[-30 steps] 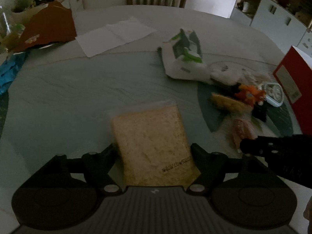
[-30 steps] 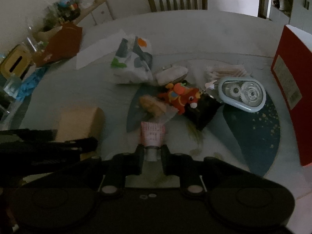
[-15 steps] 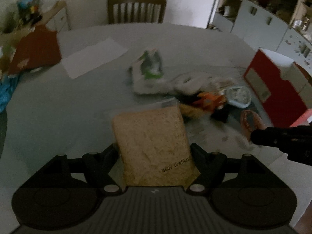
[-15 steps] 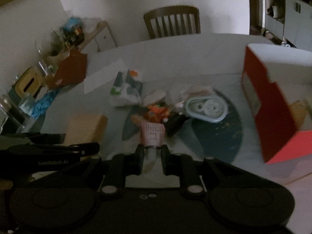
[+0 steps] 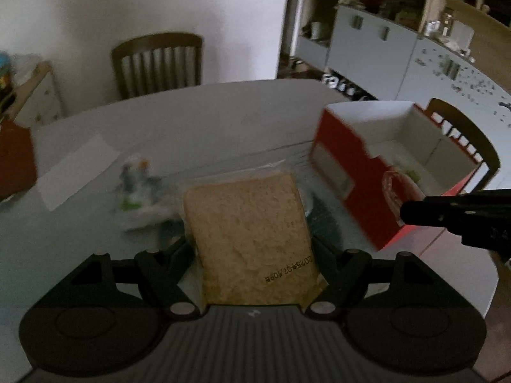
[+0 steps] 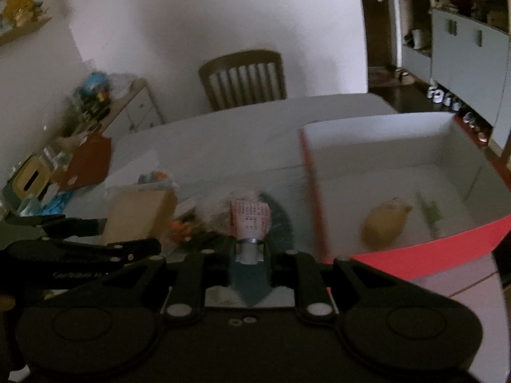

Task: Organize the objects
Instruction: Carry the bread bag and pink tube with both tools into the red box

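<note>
Pinching a date-stamped bread pack [image 5: 252, 242], left gripper [image 5: 252, 255]; right gripper [image 6: 250, 250] clamps a pink tube [image 6: 250, 220].

The left gripper [image 5: 252, 249] is raised, its jaws clamped on a wide packet at lower centre; the right gripper [image 6: 250, 250], jaws nearly together, pinches a narrow tube.
</note>
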`<state>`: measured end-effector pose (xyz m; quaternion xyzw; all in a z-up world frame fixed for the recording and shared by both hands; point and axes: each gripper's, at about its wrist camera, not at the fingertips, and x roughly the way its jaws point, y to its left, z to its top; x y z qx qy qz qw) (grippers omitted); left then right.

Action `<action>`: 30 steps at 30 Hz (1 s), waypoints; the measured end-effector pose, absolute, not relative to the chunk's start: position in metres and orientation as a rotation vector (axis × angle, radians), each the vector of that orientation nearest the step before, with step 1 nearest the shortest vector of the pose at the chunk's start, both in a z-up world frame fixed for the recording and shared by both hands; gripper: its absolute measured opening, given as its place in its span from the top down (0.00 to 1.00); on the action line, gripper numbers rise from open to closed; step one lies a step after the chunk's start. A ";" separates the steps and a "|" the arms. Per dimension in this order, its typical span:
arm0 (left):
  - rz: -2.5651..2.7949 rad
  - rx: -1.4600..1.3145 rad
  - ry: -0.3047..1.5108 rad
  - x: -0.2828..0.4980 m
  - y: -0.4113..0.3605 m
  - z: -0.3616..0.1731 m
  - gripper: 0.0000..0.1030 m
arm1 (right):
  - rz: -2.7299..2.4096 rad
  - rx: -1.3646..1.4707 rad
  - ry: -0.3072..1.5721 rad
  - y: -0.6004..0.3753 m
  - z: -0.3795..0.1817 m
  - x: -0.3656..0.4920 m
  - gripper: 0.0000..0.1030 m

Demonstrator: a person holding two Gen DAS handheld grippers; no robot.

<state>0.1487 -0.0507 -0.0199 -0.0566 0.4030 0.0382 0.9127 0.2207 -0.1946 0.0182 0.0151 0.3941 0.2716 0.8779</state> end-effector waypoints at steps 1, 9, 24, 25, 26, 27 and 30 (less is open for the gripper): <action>0.068 -0.111 0.823 0.154 -0.059 -0.017 0.24 | 0.558 0.033 0.817 -0.202 0.020 0.224 0.83; 0.002 -0.065 0.788 0.202 -0.120 -0.003 0.23 | 0.496 0.054 0.781 -0.255 0.023 0.259 0.83; -0.094 0.039 0.847 0.311 -0.208 -0.016 0.23 | 0.392 0.044 0.825 -0.330 -0.002 0.335 0.83; -0.097 0.044 0.856 0.317 -0.211 -0.019 0.23 | 0.390 0.040 0.831 -0.332 -0.005 0.340 0.83; -0.098 0.050 0.864 0.323 -0.214 -0.022 0.23 | 0.384 0.036 0.839 -0.334 -0.009 0.344 0.83; -0.097 0.057 0.874 0.329 -0.216 -0.026 0.23 | 0.381 0.032 0.846 -0.334 -0.012 0.347 0.83; -0.085 0.087 0.899 0.345 -0.222 -0.037 0.23 | 0.378 0.019 0.876 -0.334 -0.024 0.357 0.83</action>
